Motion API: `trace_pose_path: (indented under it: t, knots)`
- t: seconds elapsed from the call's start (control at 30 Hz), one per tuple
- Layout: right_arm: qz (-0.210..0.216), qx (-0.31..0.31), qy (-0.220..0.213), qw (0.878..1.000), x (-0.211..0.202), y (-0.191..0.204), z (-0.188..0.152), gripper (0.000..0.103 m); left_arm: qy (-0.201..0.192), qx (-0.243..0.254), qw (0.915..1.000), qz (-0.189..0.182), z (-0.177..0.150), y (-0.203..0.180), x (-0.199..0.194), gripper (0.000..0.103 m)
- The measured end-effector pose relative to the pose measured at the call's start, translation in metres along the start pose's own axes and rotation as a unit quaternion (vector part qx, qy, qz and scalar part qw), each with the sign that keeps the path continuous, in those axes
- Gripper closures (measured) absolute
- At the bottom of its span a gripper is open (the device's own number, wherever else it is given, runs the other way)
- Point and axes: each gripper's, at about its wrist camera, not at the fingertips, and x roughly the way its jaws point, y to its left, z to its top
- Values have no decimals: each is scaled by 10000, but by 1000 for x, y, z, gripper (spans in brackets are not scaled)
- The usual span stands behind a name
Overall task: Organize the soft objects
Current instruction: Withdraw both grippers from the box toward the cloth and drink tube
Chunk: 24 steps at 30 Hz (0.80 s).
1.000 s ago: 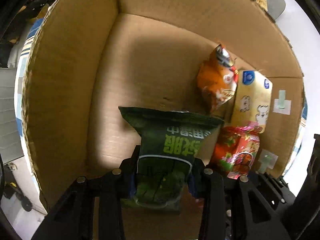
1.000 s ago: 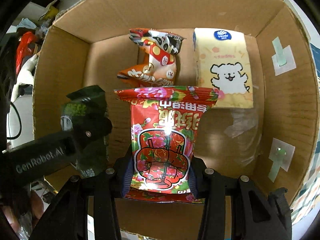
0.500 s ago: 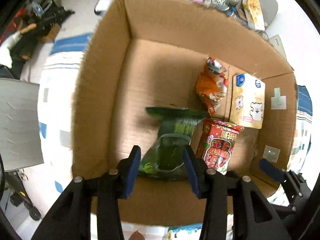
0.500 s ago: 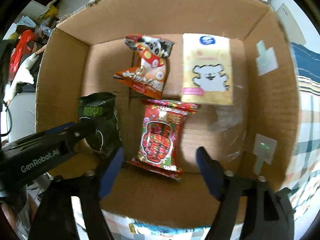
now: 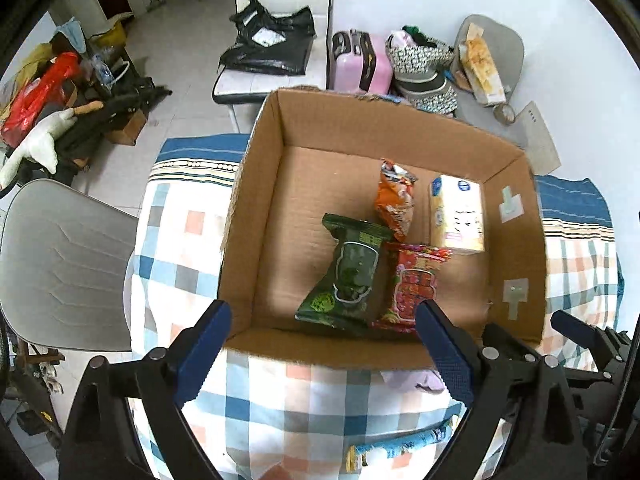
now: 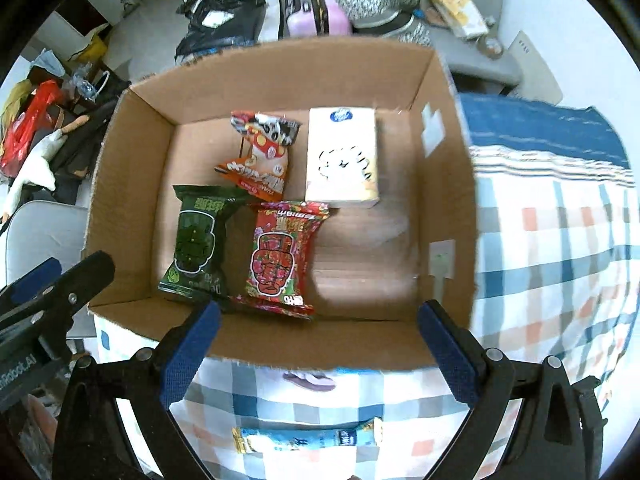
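Observation:
An open cardboard box (image 5: 256,216) (image 6: 444,184) stands on a checked cloth. Inside lie a green snack pack (image 5: 350,272) (image 6: 196,240), a red snack pack (image 5: 414,284) (image 6: 280,256), an orange snack bag (image 5: 394,200) (image 6: 260,152) and a cream tissue pack (image 5: 456,216) (image 6: 342,160). My left gripper (image 5: 324,348) is open and empty above the box's near wall. My right gripper (image 6: 320,344) is open and empty, also above the near wall. The left gripper shows at the left edge of the right wrist view (image 6: 52,280).
A blue-wrapped packet (image 5: 400,446) (image 6: 308,438) and a small purple item (image 6: 310,380) lie on the checked cloth (image 5: 180,232) in front of the box. A grey chair (image 5: 60,264) stands to the left. Bags and a pink suitcase (image 5: 360,62) sit on the floor behind.
Both grippers opened, let go of the green and red packs inside the box, and pulled up and back out of it. The packs now lie side by side on the box floor.

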Motion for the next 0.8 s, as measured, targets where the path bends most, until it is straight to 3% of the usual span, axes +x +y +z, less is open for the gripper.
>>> trace_pose_path:
  t: [0.53, 0.8]
  knots:
    - [-139, -54, -930, 9956, -100, 3, -45, 2, -953, 130, 9953, 63, -31, -6, -91, 8]
    - [180, 94, -858, 9961, -120, -5, -68, 2, -983, 93, 9950, 121, -58, -3, -101, 8]
